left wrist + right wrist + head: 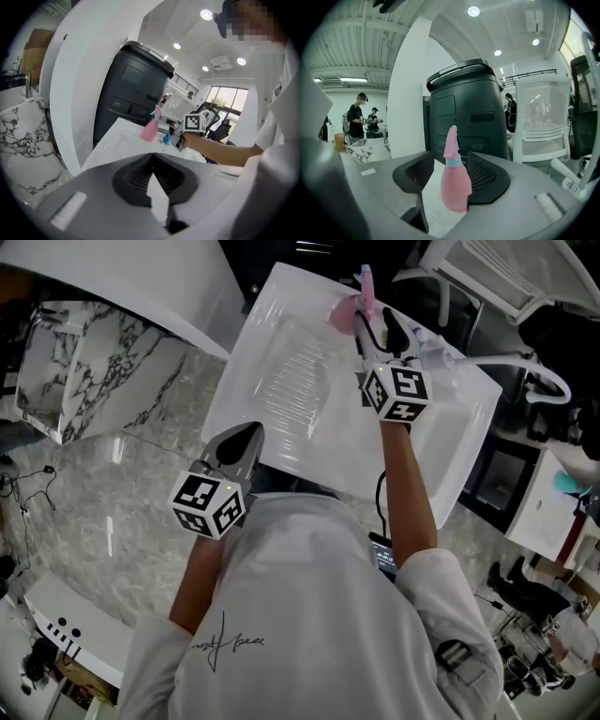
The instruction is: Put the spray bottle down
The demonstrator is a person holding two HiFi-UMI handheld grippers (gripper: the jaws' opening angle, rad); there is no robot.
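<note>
Right gripper [380, 336] jaws (spread wide) flank upright spray bottle [455, 183].

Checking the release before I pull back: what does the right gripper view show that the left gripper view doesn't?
Right gripper view only: the right gripper with jaws apart, the spray bottle standing between them. Left gripper view only: the left gripper, shut and empty, and the right one's marker cube. Both: the bottle upright on the white table.
</note>
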